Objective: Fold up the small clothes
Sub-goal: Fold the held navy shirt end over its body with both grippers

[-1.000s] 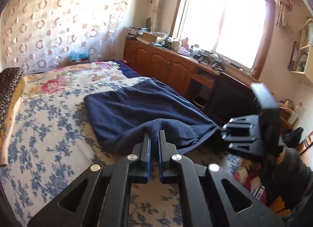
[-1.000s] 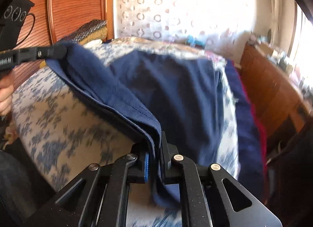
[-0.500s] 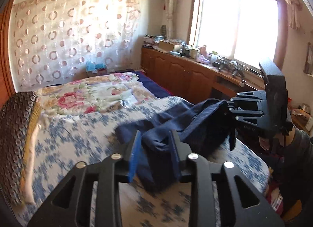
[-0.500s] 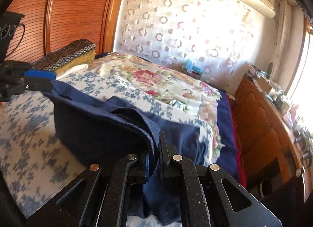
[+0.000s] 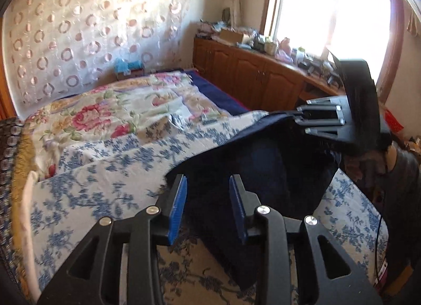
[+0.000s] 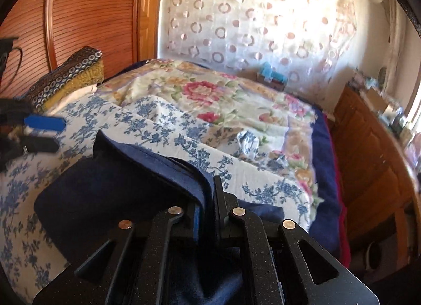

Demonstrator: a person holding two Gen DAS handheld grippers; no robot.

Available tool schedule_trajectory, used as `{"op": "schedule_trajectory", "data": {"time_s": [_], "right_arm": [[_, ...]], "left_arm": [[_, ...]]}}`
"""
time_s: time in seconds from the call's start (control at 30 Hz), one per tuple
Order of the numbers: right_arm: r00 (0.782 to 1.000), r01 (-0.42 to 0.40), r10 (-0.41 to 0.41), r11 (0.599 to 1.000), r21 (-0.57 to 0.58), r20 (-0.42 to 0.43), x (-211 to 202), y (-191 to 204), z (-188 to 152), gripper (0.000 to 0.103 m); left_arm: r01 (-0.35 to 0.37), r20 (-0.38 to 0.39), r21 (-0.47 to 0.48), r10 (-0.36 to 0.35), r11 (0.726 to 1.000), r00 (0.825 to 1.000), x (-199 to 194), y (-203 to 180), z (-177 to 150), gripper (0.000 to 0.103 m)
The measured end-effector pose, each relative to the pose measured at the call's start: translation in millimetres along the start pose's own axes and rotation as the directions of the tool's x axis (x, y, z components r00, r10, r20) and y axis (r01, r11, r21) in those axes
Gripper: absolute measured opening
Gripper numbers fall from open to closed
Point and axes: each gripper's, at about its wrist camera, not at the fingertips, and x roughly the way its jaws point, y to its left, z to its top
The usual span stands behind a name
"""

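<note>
Fold step in progress, one end released. Left hand-held gripper (image 5: 208,194): jaws have just been opening and now stand apart. The navy garment (image 5: 252,170) lies under and beyond them, but neither blue pad presses it, so that corner is let go.

Right hand-held gripper (image 6: 213,197): jaws pinched tight on the garment's doubled hem, layers stacked between the pads, with the rest of the cloth draping left and down from that grip. From the left wrist view the same gripper holds the far edge lifted off the bed (image 5: 92,186).

Garment sits on the blue-floral bedspread near the bed's front edge, partly doubled over, one side raised. Beyond it are the floral quilt (image 6: 210,89), then the wooden cabinets (image 5: 252,78) under the window.

Next move, my read: lower the right-held edge onto the laid part, align hems, then release. Left should re-grip a free corner or press the fold flat. Risk: layers slip out of line when the right lets go.
</note>
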Motion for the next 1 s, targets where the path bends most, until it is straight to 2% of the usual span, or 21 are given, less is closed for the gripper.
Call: {"op": "schedule_trajectory", "data": {"time_s": [0.1,0.17,0.2,0.4,0.53,0.7,0.77,0.83,0.9,1.0], "right_arm": [[0.999,-0.03,0.032,0.996,0.083,-0.032,6.5,-18.0,3.1,0.027],[1.0,-0.023,0.026,0.991,0.13,-0.017,-2.2,-30.5,5.8,0.05],[1.0,-0.014,0.016,0.991,0.136,-0.011,-5.3,-33.2,8.0,0.053],[0.999,0.047,-0.048,0.994,0.094,0.003,-23.0,-34.3,23.5,0.055],[0.994,0.111,-0.11,0.994,0.018,-0.029,-11.1,-28.5,35.4,0.055],[0.988,0.123,-0.123,0.992,-0.009,-0.095,12.2,-39.2,40.3,0.056],[0.988,0.099,-0.097,0.995,0.012,-0.121,18.7,-49.7,39.0,0.061],[0.989,0.051,-0.044,0.998,0.046,-0.142,22.7,-60.6,36.4,0.062],[0.989,-0.037,0.057,0.989,0.144,-0.138,24.5,-76.7,33.3,0.062],[0.988,-0.085,0.108,0.976,0.201,-0.108,20.0,-82.3,32.4,0.063]], "left_arm": [[0.011,-0.062,0.01,-0.01,1.0,0.998,22.8,-3.4,-4.6,0.032],[0.009,-0.091,0.013,-0.008,1.0,0.996,34.7,-4.1,-9.2,0.032],[0.007,-0.101,0.014,-0.006,1.0,0.995,39.0,-4.1,-11.3,0.032],[-0.001,-0.116,0.018,0.003,1.0,0.993,47.0,-5.4,-18.1,0.034],[-0.001,-0.109,0.018,0.003,1.0,0.994,48.4,-4.3,-21.4,0.035],[0.017,-0.1,-0.003,-0.017,1.0,0.995,47.5,1.0,-22.7,0.035],[0.023,-0.1,-0.011,-0.024,1.0,0.995,47.4,1.7,-22.9,0.035],[0.022,-0.1,-0.011,-0.023,1.0,0.995,47.4,1.6,-22.5,0.035],[0.023,-0.1,-0.011,-0.024,1.0,0.995,47.3,2.1,-22.5,0.035],[0.022,-0.1,-0.011,-0.023,1.0,0.995,47.5,1.7,-22.6,0.035]]}}
